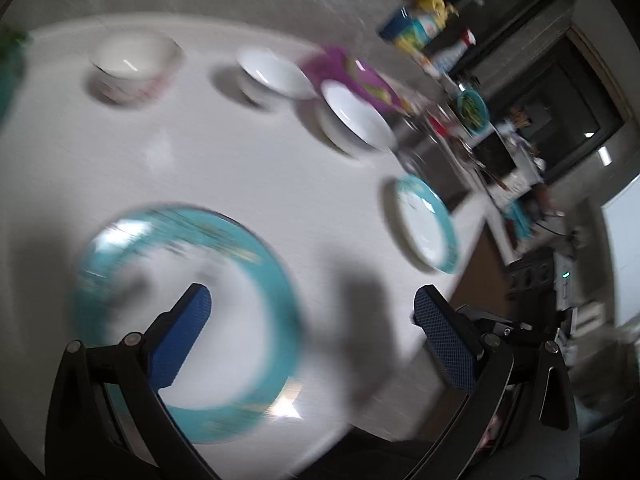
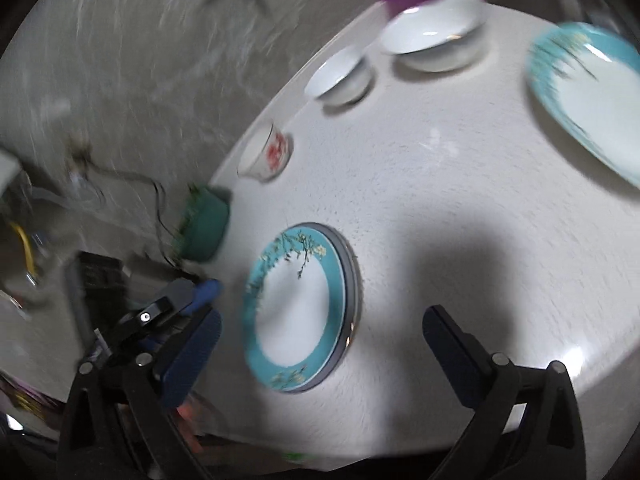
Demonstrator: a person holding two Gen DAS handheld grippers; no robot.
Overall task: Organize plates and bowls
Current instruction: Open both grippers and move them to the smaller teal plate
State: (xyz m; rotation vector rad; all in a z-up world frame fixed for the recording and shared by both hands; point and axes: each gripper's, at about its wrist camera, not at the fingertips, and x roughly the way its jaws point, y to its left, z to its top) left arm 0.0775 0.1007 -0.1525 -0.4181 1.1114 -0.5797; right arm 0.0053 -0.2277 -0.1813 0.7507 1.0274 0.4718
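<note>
Both your tools, left tool (image 1: 312,320) and right tool (image 2: 320,344), gape wide and empty above the table (image 2: 440,200); next, grasp the near teal-rimmed plate (image 2: 298,312) for stacking

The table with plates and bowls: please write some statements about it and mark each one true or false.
1. Both tongs, left and right, stand open and hold nothing. True.
2. Two teal-rimmed plates, near and far, lie apart on the white table. True.
3. The bowl with red flowers sits on a plate. False: it stands on the bare table.
4. The two white bowls, smaller and larger, are stacked. False: they stand side by side.
5. The near plate rests on another plate. True: a second rim shows beneath.
</note>
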